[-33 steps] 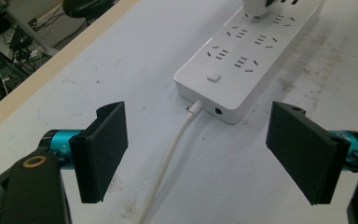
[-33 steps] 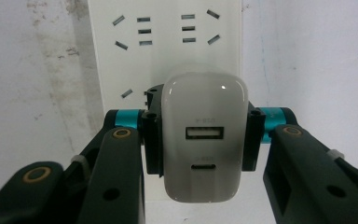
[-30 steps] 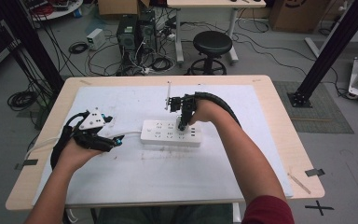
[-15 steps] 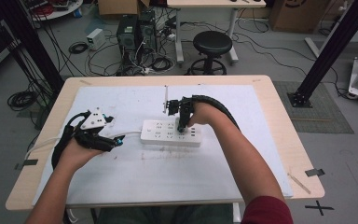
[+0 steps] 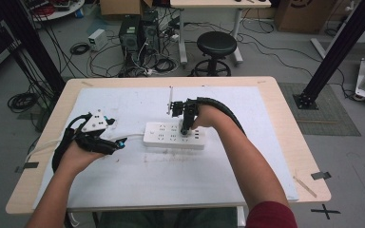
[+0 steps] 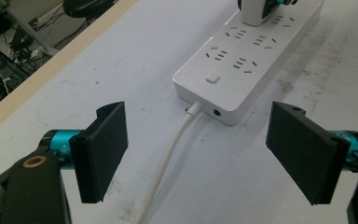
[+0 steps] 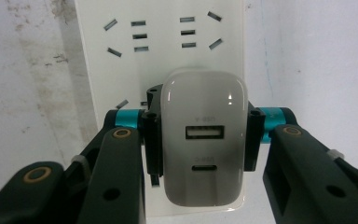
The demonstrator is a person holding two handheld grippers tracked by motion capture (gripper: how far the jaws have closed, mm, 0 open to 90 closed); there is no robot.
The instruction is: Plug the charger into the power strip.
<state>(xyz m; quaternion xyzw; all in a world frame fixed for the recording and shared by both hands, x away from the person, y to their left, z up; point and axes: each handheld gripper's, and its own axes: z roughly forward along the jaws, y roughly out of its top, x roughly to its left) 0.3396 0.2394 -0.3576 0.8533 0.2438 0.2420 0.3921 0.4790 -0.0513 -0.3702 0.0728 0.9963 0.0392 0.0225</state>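
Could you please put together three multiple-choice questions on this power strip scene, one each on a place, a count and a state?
1. Where does the white charger sit?
A. over the power strip
B. on the stool
C. on the floor

2. How many ports show on the charger's face?
A. none
B. two
C. five

3. How do the jaws of the left tool stand?
A. clamped on the cable
B. clamped on the charger
C. wide apart, with nothing between the pads

Answers: 1 A, the right tool holds the charger against the strip's sockets. 2 B, one wide port sits above one small oval port. 3 C, the white cable lies on the table between the jaws, untouched.
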